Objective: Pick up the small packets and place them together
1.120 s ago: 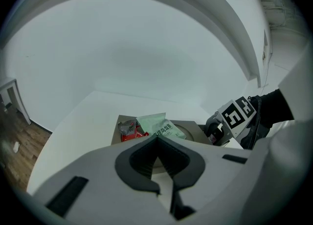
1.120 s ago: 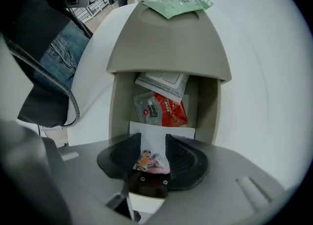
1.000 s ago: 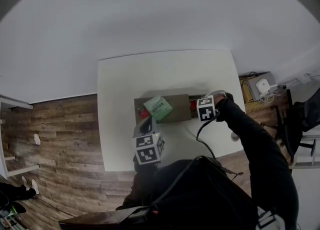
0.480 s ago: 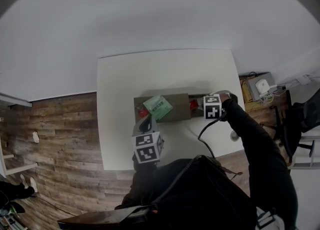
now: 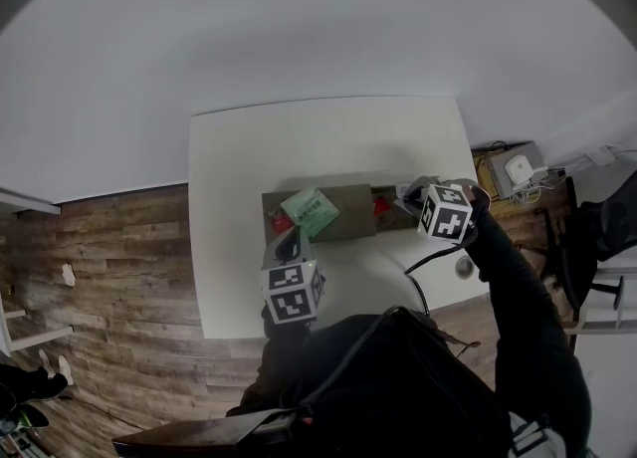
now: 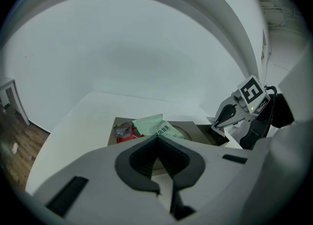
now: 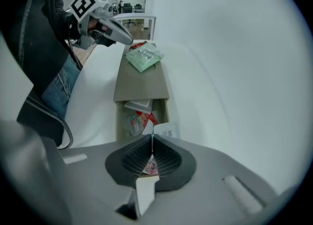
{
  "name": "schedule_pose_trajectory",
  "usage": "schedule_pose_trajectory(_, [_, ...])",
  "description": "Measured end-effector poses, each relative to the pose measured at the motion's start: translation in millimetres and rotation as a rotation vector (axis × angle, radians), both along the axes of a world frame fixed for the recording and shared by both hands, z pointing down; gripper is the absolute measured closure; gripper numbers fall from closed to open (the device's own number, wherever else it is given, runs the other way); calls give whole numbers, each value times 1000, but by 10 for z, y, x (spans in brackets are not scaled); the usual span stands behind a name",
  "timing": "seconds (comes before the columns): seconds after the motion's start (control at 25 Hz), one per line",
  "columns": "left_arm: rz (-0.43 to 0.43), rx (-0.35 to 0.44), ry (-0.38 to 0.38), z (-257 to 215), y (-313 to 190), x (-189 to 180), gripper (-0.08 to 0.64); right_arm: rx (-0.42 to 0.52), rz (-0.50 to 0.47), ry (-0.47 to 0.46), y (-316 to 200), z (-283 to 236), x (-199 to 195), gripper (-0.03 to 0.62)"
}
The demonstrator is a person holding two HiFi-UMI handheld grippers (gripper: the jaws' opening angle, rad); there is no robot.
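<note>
Right tool [image 5: 408,192] hangs over the cardboard box's [image 5: 353,219] right end in the head view; a green packet [image 5: 311,211] lies on the box. Left gripper view: left tool [image 6: 156,138] together, empty, near the box. Right gripper view: jaws just closed, clamped on a white packet [image 7: 166,132] above red packets [image 7: 142,120] inside the box.

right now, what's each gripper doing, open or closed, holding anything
Left gripper: jaws closed, nothing between them.
Right gripper: jaws have just closed on a small packet, which is held between them.

Bright, even, soft light; strong fisheye bending with dark corners.
</note>
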State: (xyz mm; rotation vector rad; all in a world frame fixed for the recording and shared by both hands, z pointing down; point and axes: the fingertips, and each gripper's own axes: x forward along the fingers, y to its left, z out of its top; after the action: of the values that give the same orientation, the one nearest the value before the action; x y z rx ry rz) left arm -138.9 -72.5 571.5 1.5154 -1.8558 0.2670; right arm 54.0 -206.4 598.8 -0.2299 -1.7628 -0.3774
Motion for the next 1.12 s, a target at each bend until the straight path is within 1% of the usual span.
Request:
schedule_pose_trajectory(0.2, [9,10,-8,-48,0,30,561,38,8,-96,16,-319,-124,583])
schedule_pose_trajectory(0.44, [4,21,-17,-104,40,29,561,67,-34,-186,112,-563,-400,583])
schedule_pose_trajectory(0.64, [-16,40,-24,-188,54,-25,561,66,-59,-246,194,-658,-658,583])
schedule_pose_trajectory(0.84, [-28,52,-31,-241,84,-56,561,42,-100,-262,355,-633,-860,583])
schedule_pose_trajectory(1.12, [-41,53,-39,-249,117,-81,561,-14,-161,-243,566,-418,-1106,581])
